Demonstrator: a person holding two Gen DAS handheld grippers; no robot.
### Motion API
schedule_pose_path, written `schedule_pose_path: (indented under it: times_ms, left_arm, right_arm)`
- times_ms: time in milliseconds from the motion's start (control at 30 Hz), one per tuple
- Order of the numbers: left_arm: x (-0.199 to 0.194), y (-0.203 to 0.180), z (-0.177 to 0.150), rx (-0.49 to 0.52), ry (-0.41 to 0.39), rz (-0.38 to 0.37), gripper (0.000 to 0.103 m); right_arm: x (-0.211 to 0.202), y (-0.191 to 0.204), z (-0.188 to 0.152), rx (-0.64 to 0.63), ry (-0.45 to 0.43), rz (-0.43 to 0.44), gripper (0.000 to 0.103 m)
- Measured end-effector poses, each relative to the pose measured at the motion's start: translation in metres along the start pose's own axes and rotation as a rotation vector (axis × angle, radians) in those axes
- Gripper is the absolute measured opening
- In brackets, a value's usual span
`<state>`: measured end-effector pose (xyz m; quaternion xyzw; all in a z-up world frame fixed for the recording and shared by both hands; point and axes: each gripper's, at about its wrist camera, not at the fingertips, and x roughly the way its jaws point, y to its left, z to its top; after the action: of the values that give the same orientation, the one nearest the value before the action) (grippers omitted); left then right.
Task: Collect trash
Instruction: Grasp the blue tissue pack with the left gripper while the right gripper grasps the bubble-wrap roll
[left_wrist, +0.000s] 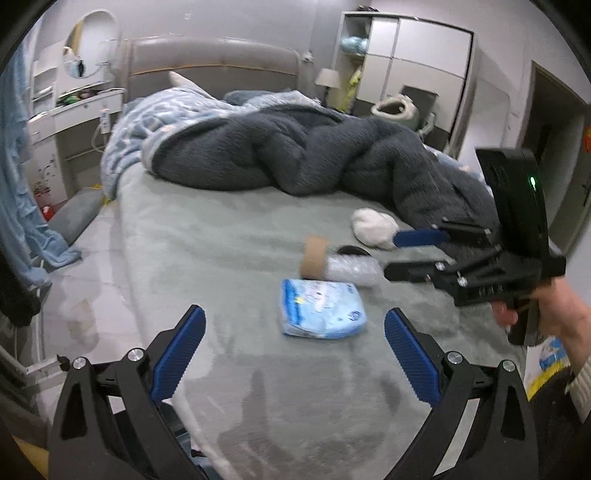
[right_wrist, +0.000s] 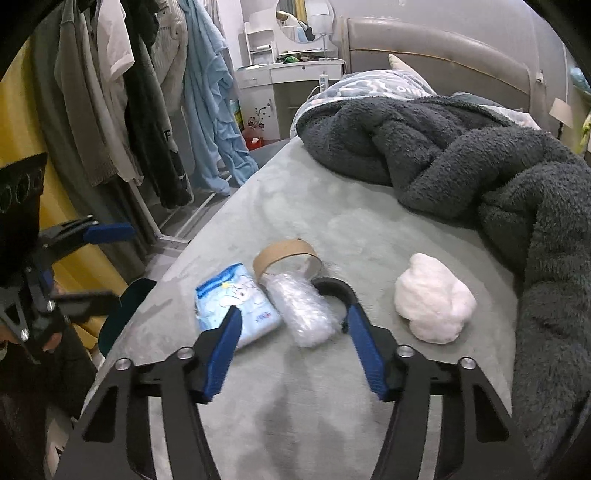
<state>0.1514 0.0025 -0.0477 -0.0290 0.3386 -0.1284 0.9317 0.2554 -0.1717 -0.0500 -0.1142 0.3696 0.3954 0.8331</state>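
Observation:
Trash lies on the grey-green bed sheet (left_wrist: 192, 258): a blue tissue packet (left_wrist: 322, 309) (right_wrist: 236, 304), a cardboard tape ring (left_wrist: 314, 257) (right_wrist: 286, 254), a clear crumpled plastic wrap (left_wrist: 352, 270) (right_wrist: 303, 314), a black curved piece (right_wrist: 334, 290) and a white crumpled wad (left_wrist: 373, 228) (right_wrist: 433, 298). My left gripper (left_wrist: 294, 325) is open and empty, just short of the packet. My right gripper (right_wrist: 293, 315) (left_wrist: 391, 253) is open, its fingers either side of the plastic wrap and close above it.
A dark fleece blanket (left_wrist: 314, 155) (right_wrist: 480, 166) is heaped across the far half of the bed, close to the wad. Clothes hang on a rack (right_wrist: 129, 110) left of the bed. A dressing table (left_wrist: 74, 110) and a wardrobe (left_wrist: 413, 66) stand behind.

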Motion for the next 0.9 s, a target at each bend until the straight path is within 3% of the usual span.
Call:
schedule_pose_path:
  times_ms: [167, 467, 900]
  left_arm:
    - [0.020, -0.018, 0.001, 0.059, 0.033, -0.012, 0.099]
    - [0.056, -0.024, -0.001, 0.053, 0.115, -0.012, 0.099]
    - [0.093, -0.033, -0.003, 0.093, 0.175, 0.013, 0.098]
  right_arm:
    - [0.002, -0.007, 0.004, -0.019, -0.007, 0.034, 0.049]
    - [0.026, -0.003, 0.008, -0.074, 0.030, 0.088, 0.043]
    - [0.042, -0.011, 0.003, -0.080, 0.080, 0.079, 0.037]
